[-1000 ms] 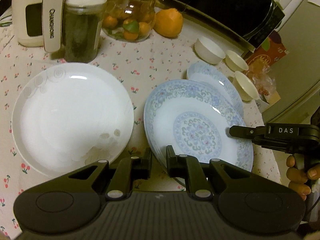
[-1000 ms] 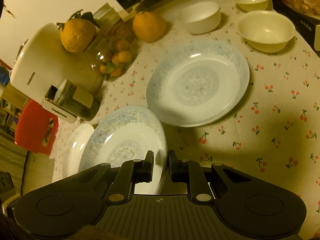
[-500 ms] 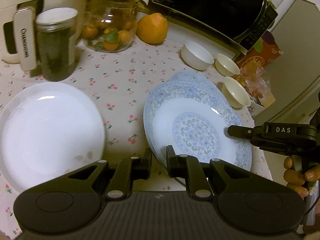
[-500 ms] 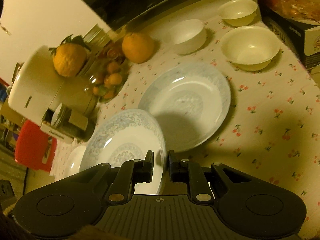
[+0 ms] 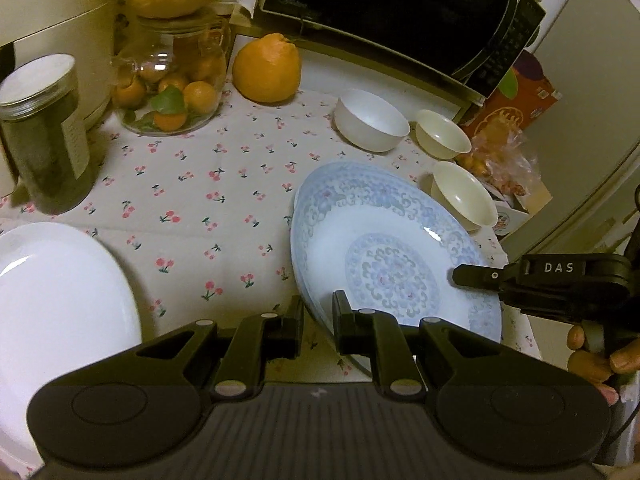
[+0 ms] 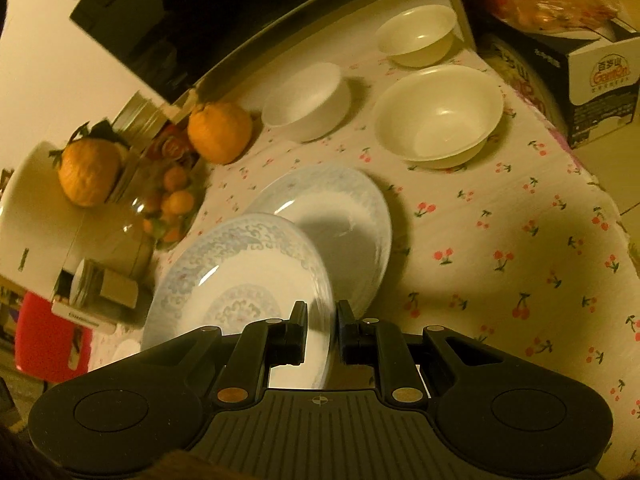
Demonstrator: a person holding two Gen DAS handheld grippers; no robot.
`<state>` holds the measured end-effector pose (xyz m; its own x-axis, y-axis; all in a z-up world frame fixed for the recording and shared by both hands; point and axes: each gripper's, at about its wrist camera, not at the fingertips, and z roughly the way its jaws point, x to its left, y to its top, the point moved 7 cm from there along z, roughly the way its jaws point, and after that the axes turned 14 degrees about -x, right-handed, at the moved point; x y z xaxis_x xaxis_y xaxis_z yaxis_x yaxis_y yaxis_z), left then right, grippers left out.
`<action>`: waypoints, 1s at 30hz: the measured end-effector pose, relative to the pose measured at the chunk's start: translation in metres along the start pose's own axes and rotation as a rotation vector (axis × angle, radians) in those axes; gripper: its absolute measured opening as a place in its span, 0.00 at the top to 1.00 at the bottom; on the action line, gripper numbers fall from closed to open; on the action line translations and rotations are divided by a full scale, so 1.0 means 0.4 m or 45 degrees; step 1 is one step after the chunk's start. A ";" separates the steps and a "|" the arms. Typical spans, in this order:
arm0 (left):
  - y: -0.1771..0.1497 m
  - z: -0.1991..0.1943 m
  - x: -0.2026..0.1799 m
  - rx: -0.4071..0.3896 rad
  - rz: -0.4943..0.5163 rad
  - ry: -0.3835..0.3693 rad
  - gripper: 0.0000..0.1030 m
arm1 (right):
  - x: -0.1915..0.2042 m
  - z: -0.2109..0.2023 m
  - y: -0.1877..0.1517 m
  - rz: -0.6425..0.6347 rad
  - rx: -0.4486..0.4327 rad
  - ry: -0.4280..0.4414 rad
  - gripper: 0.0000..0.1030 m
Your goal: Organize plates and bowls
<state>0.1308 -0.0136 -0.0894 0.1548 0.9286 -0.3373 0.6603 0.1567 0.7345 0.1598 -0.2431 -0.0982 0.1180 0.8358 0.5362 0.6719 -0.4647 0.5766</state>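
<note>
Both grippers' fingers [image 5: 340, 312] clamp the rim of one blue-patterned plate [image 5: 384, 256], left gripper [image 5: 318, 320] and right gripper [image 6: 322, 322] on opposite edges.
Held above the cherry-print tablecloth [image 5: 208, 184], it now overlaps the second patterned plate [image 6: 344, 208], closer than before; the white plate [image 5: 52, 288] has slid leftward; bowls [image 6: 438, 114], orange [image 5: 267, 68] and microwave [image 5: 384, 12] lie beyond.

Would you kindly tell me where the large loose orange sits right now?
In the left wrist view, the large loose orange sits on the tablecloth before the black microwave, between the glass fruit jar and white bowl.
</note>
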 end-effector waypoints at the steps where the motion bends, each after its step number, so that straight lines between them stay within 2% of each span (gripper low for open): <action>1: 0.000 0.005 -0.002 0.001 0.002 0.005 0.88 | -0.002 0.002 0.002 0.000 -0.004 -0.007 0.85; 18: 0.011 0.063 -0.014 0.007 0.045 0.099 0.88 | -0.008 0.030 0.017 0.005 -0.025 -0.077 0.85; 30: 0.027 0.094 -0.022 -0.044 0.081 0.155 0.88 | -0.011 0.050 0.022 0.015 -0.043 -0.124 0.85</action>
<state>0.1644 -0.0326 -0.1006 0.1038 0.9707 -0.2169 0.6261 0.1057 0.7725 0.1798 -0.2449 -0.1079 0.1978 0.8539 0.4815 0.6450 -0.4832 0.5920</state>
